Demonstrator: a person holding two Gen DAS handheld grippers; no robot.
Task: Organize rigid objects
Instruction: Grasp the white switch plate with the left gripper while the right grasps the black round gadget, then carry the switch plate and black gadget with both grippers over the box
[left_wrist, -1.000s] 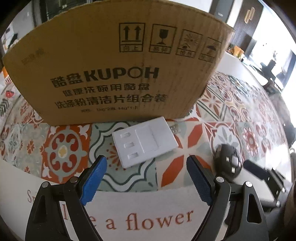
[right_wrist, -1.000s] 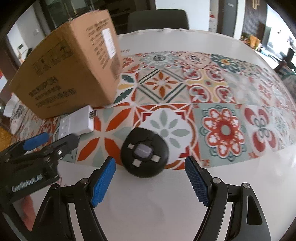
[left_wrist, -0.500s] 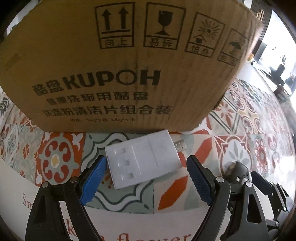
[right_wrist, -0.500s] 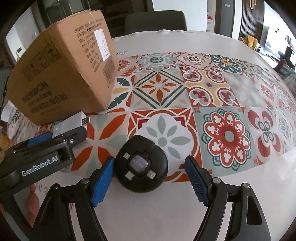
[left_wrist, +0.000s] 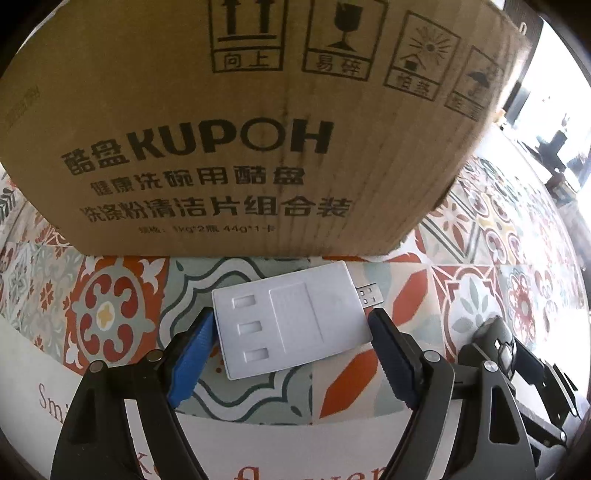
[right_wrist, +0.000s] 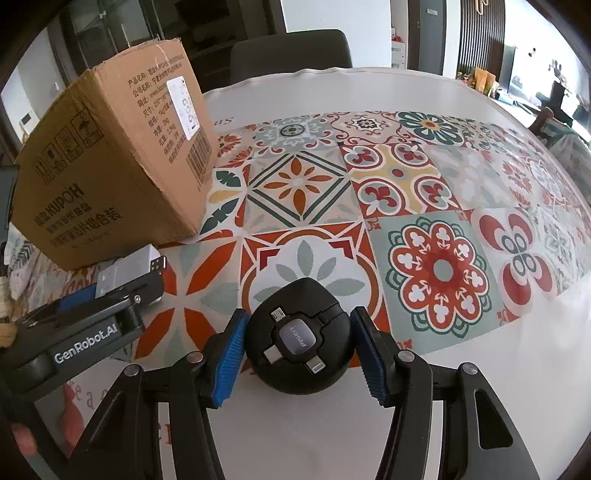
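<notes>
A flat white USB hub (left_wrist: 291, 317) lies on the patterned tablecloth just in front of the cardboard box (left_wrist: 236, 125). My left gripper (left_wrist: 291, 350) has closed in on it, and both blue pads touch its short edges. A round black cable adapter (right_wrist: 298, 341) with several plugs sits near the table's front edge. My right gripper (right_wrist: 298, 354) is shut on it, pads against both sides. The hub (right_wrist: 127, 271) and the left gripper's body (right_wrist: 74, 332) also show at the left of the right wrist view.
The cardboard box (right_wrist: 110, 173) stands at the left of the table, close behind the hub. The tiled tablecloth (right_wrist: 424, 206) stretches away to the right and back. A dark chair (right_wrist: 291, 51) stands behind the table's far edge.
Both grippers moved forward and closed. The left jaws went from wide open around the hub to touching it. The right jaws closed onto the black adapter.
</notes>
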